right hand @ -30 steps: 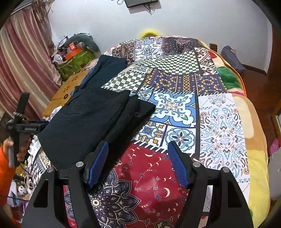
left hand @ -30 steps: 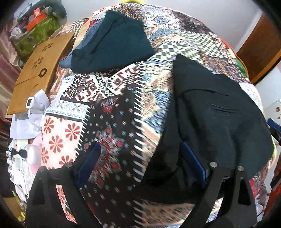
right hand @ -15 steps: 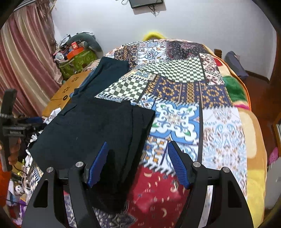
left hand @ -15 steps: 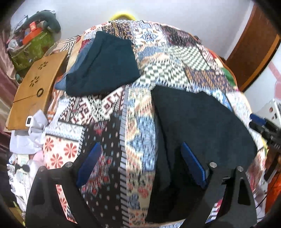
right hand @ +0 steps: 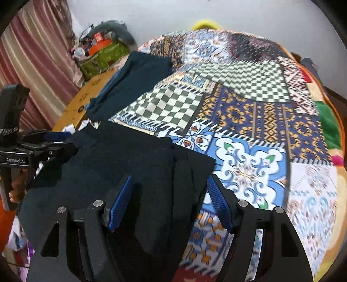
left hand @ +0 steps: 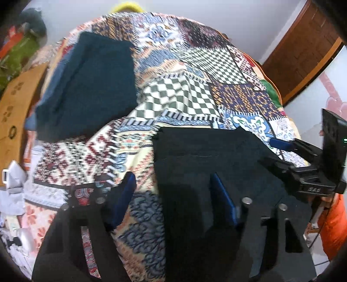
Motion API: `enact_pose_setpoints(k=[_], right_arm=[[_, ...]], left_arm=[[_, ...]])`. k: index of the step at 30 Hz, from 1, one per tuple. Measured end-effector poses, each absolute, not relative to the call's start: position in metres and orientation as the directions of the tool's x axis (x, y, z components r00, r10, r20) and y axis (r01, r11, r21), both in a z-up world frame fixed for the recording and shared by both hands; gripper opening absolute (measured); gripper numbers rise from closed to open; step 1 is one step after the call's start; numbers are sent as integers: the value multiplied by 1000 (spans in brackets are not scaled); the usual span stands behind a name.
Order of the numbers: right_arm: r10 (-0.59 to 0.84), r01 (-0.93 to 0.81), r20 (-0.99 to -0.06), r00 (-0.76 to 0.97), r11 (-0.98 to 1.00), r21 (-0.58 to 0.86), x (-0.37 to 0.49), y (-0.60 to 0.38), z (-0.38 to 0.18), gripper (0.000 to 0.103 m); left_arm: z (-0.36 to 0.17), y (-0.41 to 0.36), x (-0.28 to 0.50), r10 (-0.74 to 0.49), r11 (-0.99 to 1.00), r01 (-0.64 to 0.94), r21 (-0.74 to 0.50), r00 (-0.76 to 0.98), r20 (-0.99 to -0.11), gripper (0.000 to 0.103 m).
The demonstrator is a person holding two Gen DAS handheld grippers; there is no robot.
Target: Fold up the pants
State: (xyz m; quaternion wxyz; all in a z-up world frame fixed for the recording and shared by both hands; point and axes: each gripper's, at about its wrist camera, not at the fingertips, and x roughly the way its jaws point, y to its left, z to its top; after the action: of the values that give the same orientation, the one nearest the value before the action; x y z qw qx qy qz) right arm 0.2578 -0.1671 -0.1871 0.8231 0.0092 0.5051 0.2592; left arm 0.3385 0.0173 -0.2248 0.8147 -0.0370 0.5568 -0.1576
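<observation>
Now straddling opposite edges of black pants [right hand: 121, 171]: left gripper [left hand: 173, 191] closing, pads not yet pressing cloth; right gripper [right hand: 169, 195] parted over the nearer folded edge.

Patchwork quilt [right hand: 249, 102], wooden board [left hand: 15, 104], striped curtain [right hand: 43, 54].

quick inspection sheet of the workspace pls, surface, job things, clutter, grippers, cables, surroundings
surface: patchwork bedspread, mostly bare.
job's things: black pants lying flat at the near edge; folded dark garment farther back.
clutter: wooden board and green box beside the bed.
grippers: left gripper closing, straddling the pants' edge; right gripper open over the pants' other edge, pads not pressing.
cables: nothing seen.
surroundings: striped curtain, white wall, wooden door.
</observation>
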Motion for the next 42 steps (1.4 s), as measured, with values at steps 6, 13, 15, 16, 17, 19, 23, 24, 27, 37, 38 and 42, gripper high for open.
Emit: enact_pose_setpoints(k=[6, 13, 15, 16, 17, 19, 23, 24, 27, 37, 38, 42], right_arm=[[499, -436, -823, 270, 826, 357, 268, -164, -202, 59], [500, -443, -800, 331, 831, 336, 259, -170, -192, 31], [490, -469, -791, 366, 832, 298, 252, -167, -184, 26], [487, -482, -787, 378, 830, 282, 249, -166, -181, 25], [483, -495, -783, 391, 828, 264, 245, -165, -178, 24], [474, -520, -776, 417, 824, 225, 239, -162, -171, 22], [489, -530, -730, 478, 823, 204, 232, -167, -151, 18], [493, -528, -719, 490, 824, 205, 233, -168, -148, 17], [499, -520, -684, 532, 830, 201, 234, -175, -134, 17], [445, -460, -705, 552, 868, 187, 247, -188, -156, 16], [428, -454, -718, 549, 874, 173, 250, -186, -163, 16], [378, -420, -768, 517, 894, 158, 261, -186, -187, 16]], left_arm=[[-236, 10, 345, -366, 922, 234, -309, 263, -893, 56], [-219, 4, 334, -318, 933, 270, -236, 317, -894, 43], [-213, -2, 328, -288, 936, 297, -187, 342, -895, 42], [-209, -6, 322, -269, 936, 316, -155, 358, -894, 41], [-205, -9, 318, -257, 936, 326, -134, 370, -893, 40], [-197, -15, 311, -232, 934, 345, -89, 400, -887, 37], [-172, -24, 301, -206, 932, 361, -20, 483, -851, 32], [-164, -25, 300, -205, 931, 366, -8, 504, -839, 31], [-140, -34, 299, -211, 919, 392, 34, 563, -799, 31], [-189, -55, 360, -202, 908, 419, 18, 474, -857, 30], [-202, -54, 369, -209, 913, 408, -12, 442, -873, 30], [-237, -55, 389, -188, 920, 391, -24, 388, -902, 37]])
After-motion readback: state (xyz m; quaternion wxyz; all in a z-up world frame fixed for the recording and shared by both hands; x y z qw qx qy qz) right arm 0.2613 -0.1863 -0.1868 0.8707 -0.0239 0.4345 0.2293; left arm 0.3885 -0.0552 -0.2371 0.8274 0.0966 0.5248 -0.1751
